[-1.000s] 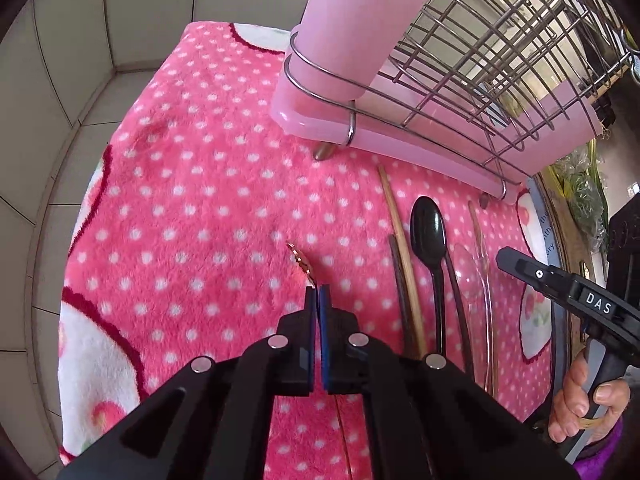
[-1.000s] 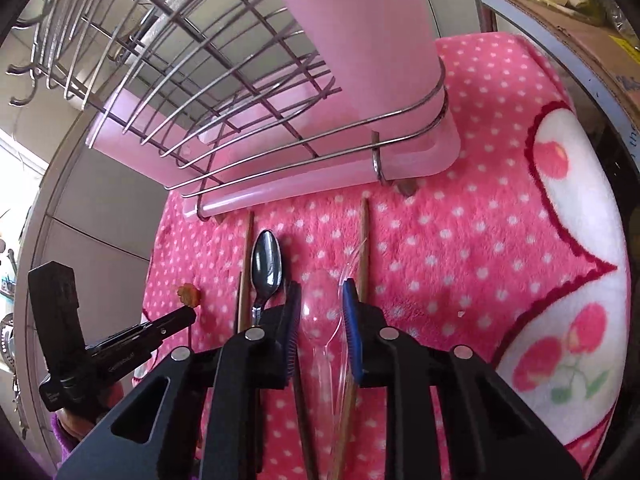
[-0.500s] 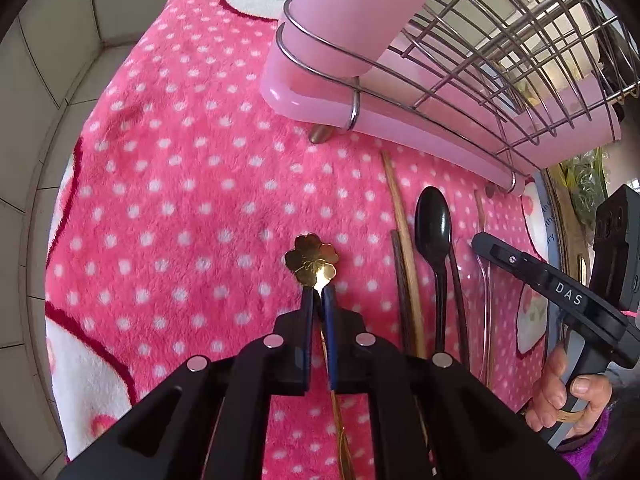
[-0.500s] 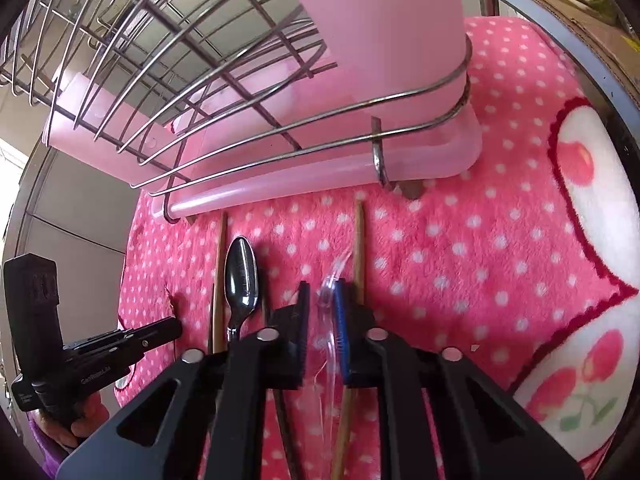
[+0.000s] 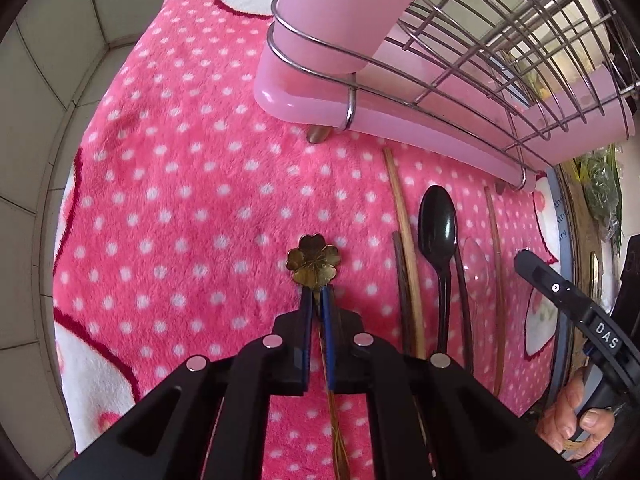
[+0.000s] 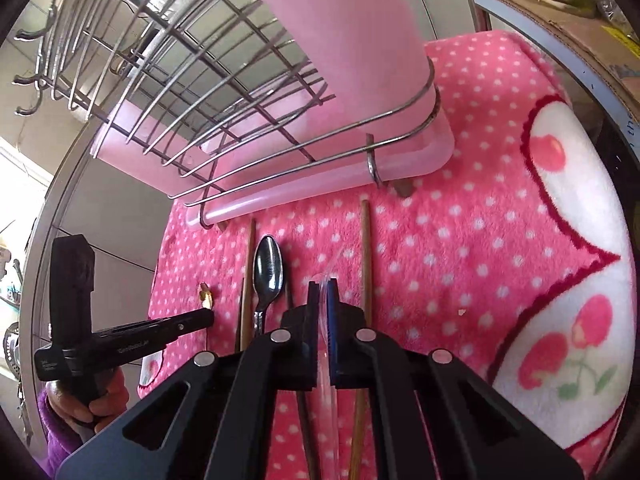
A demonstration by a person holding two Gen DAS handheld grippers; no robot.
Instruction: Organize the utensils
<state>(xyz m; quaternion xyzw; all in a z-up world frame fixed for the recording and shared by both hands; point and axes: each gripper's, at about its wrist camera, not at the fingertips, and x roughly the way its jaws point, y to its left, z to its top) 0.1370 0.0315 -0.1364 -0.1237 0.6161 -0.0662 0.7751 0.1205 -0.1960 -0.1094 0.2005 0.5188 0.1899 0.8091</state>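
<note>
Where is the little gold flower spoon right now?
In the left wrist view the gold flower spoon sits mid-picture, pinched by the left gripper above the pink dotted blanket, left of the chopsticks and black spoon.

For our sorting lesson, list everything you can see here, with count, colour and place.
Blanket: one, pink with white dots, under everything.
Drip tray: one, pink, at the far end of the blanket.
Wire rack: one, silver, on the tray.
Utensil cup: one, pink, in the rack's corner.
Chopsticks: four, two light, two dark, lying before the tray.
Black spoon: one, among the chopsticks.
Gold spoon: one, flower-shaped bowl, in the left gripper.
Clear spoon: one, in the right gripper.
Left gripper: black, shut on the gold spoon.
Right gripper: black, shut on the clear spoon.
Hands: two, on the gripper handles.
</note>
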